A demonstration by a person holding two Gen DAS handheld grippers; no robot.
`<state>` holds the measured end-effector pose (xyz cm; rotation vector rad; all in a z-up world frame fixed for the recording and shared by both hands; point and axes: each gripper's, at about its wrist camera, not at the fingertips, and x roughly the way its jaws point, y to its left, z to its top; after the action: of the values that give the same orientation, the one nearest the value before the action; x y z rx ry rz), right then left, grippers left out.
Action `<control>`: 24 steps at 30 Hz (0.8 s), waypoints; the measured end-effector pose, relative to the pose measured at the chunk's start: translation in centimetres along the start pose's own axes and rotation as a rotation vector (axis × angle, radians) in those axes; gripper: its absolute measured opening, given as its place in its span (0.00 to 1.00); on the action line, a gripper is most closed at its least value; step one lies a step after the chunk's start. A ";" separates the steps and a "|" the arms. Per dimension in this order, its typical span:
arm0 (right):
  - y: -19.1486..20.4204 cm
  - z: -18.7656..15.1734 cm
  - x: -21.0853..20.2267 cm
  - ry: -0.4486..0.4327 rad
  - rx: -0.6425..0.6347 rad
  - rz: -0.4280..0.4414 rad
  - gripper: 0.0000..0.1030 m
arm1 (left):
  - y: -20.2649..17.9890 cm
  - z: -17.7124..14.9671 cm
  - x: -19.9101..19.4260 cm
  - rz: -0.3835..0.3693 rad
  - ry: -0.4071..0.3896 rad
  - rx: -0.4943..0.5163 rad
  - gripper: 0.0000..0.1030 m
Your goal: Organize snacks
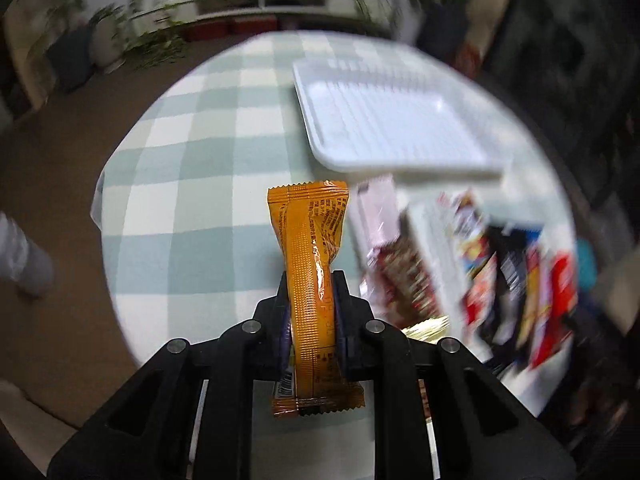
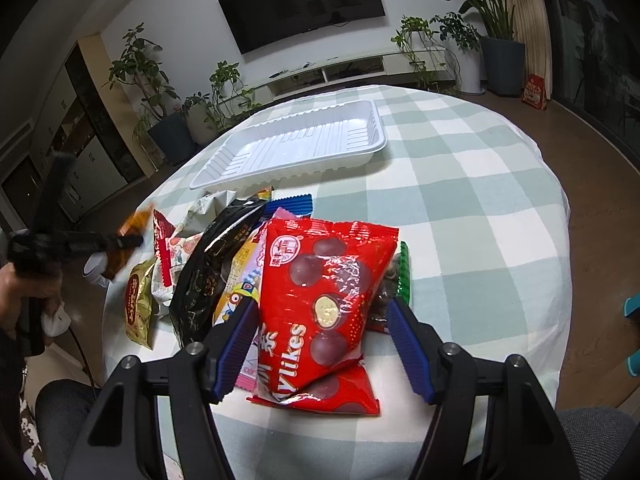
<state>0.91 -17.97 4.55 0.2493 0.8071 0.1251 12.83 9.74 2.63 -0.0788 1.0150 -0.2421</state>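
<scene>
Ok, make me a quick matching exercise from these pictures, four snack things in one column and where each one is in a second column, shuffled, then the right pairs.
Things:
1. orange snack bar
2. white tray
3. red chocolate-ball bag
4. black packet

Places:
A. empty, on the far side of the pile
B. lying between the open jaws of the right gripper
C. clamped in the left gripper, off the table
D. in the pile, left of the red bag

Pairs: 1-C, 2-A, 3-B, 4-D

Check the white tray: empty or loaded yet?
Empty. The white tray shows only its bare ribbed floor in both views; the snack pile lies on the tablecloth in front of it.
</scene>
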 end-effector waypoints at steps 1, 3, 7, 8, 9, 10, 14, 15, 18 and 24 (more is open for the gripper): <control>0.1 -0.1 0.0 0.001 -0.002 -0.002 0.68 | 0.3 -0.1 -0.5 -0.034 -0.031 -0.053 0.15; 0.2 -0.1 0.1 0.005 -0.009 -0.009 0.68 | 0.2 -1.0 -1.1 -0.099 -0.083 -0.128 0.15; 0.6 -0.2 0.6 0.028 -0.029 -0.035 0.68 | -0.1 -3.3 -0.6 -0.201 -0.139 -0.190 0.15; 0.7 -0.2 0.8 0.035 -0.031 -0.047 0.69 | -0.1 -3.6 -0.4 -0.213 -0.143 -0.203 0.15; 0.7 -0.2 1.0 0.041 -0.030 -0.057 0.69 | 0.1 -3.8 -0.4 -0.212 -0.154 -0.213 0.15; 0.7 -0.3 1.2 0.047 -0.029 -0.065 0.71 | 0.2 -3.7 -0.9 -0.213 -0.175 -0.216 0.15; 0.5 -0.3 1.9 0.070 -0.011 -0.086 0.73 | 0.6 -3.6 -1.3 -0.209 -0.213 -0.207 0.15; 0.4 -0.2 2.1 0.072 -0.005 -0.084 0.73 | 0.8 -3.8 -1.0 -0.211 -0.207 -0.207 0.15; 0.3 -0.2 2.2 0.067 0.000 -0.055 0.58 | 0.7 -4.0 -1.0 -0.219 -0.204 -0.206 0.15; -0.3 -0.1 2.1 0.070 0.038 0.015 0.37 | 1.0 -4.1 -1.2 -0.229 -0.213 -0.223 0.15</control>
<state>2.24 -17.79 2.97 0.2878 0.8779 0.1333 8.90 11.20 1.28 -0.4164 0.8167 -0.3215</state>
